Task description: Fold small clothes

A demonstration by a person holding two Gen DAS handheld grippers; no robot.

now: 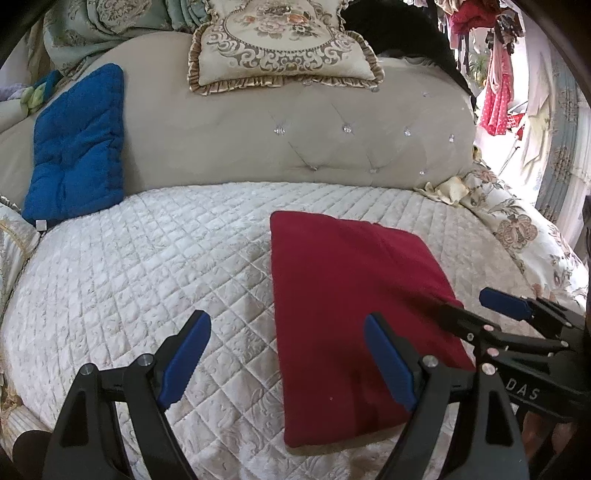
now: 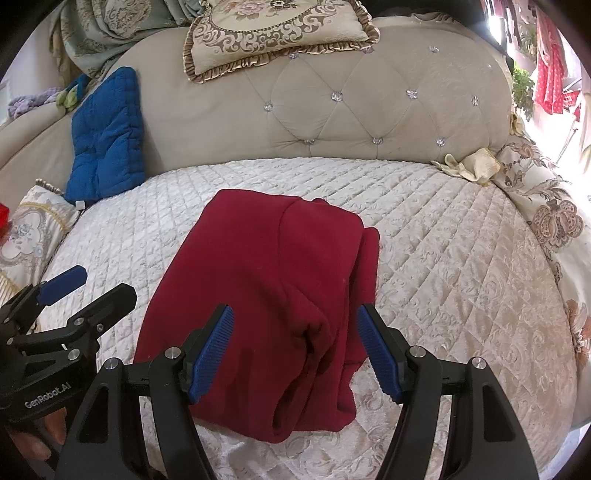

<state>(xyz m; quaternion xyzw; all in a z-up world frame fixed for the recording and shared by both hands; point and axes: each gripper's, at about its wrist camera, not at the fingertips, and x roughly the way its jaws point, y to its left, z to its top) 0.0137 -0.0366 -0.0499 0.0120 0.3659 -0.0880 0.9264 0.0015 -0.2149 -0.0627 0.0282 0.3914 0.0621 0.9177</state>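
Observation:
A dark red garment [image 1: 354, 321] lies folded into a rough rectangle on the white quilted bed cover [image 1: 147, 280]; it also shows in the right wrist view [image 2: 273, 295], with bunched layers at its near right edge. My left gripper [image 1: 288, 354] is open and empty, hovering over the garment's left edge, its right finger above the cloth. My right gripper [image 2: 293, 343] is open and empty, just above the garment's near end. The right gripper shows in the left wrist view [image 1: 469, 310] at the garment's right edge. The left gripper shows in the right wrist view [image 2: 96, 288] to the garment's left.
A tufted beige headboard [image 2: 332, 110] bounds the far side. A blue cushion [image 2: 107, 136] leans at its left. An ornate frilled pillow [image 2: 273, 33] sits on top. A floral cover [image 2: 554, 221] lies at the right, a small pillow [image 2: 29, 232] at the left.

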